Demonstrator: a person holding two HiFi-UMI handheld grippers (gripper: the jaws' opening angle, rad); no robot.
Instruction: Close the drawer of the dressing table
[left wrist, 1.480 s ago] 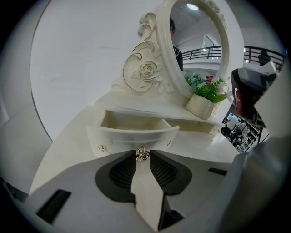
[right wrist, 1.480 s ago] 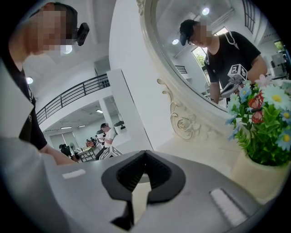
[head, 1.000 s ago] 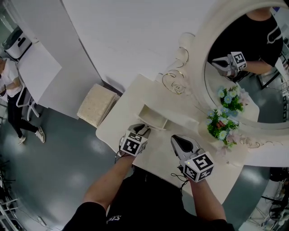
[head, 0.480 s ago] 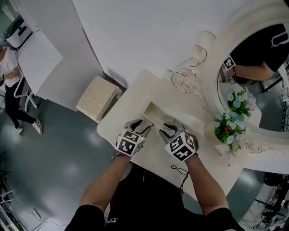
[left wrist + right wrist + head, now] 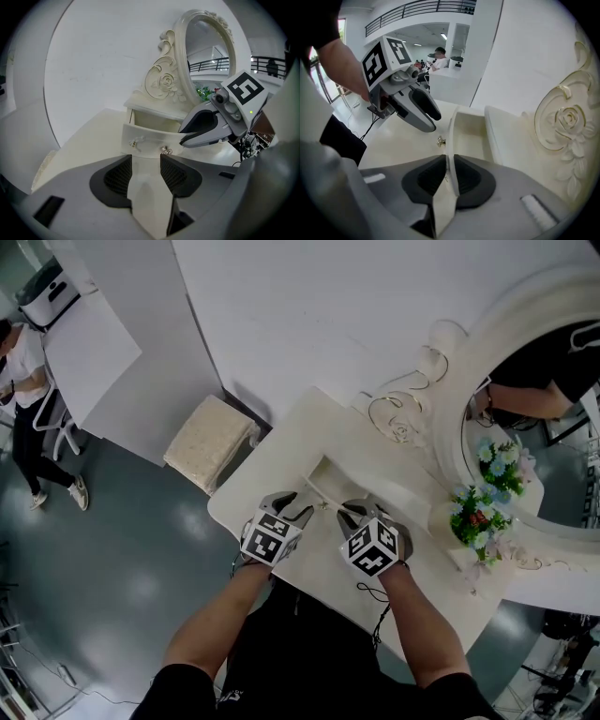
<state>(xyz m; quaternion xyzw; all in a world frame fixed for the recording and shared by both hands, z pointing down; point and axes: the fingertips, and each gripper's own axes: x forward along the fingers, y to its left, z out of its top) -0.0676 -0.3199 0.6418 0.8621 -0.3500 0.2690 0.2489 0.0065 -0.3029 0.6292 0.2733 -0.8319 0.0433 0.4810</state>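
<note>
— Where are your fingers at this moment?

— My right fingers [image 5: 471,180] have just been closing on the edge of the thin cream-white front panel [image 5: 451,136] of the small drawer [image 5: 328,474]. The pads look snug on both faces, one outside near the little metal knob [image 5: 440,140] and one inside the box. My left fingers [image 5: 117,177] have just been opening. They stand wide with nothing between them, aimed at that same front and just short of it.

— And the drawer itself?

— It sits pulled partway out of its slot on the cream-white dressing table [image 5: 319,423], below the oval mirror [image 5: 206,47] in its carved frame.

— So what worries you?

— If I push while the inner finger is in the box, I judge it gets pinched against the slot and the drawer stops short. Pushing from one end alone could skew the drawer and jam it. My two sets of fingers sit close together, so they may knock each other. An open left finger could also snag a knob.
</note>
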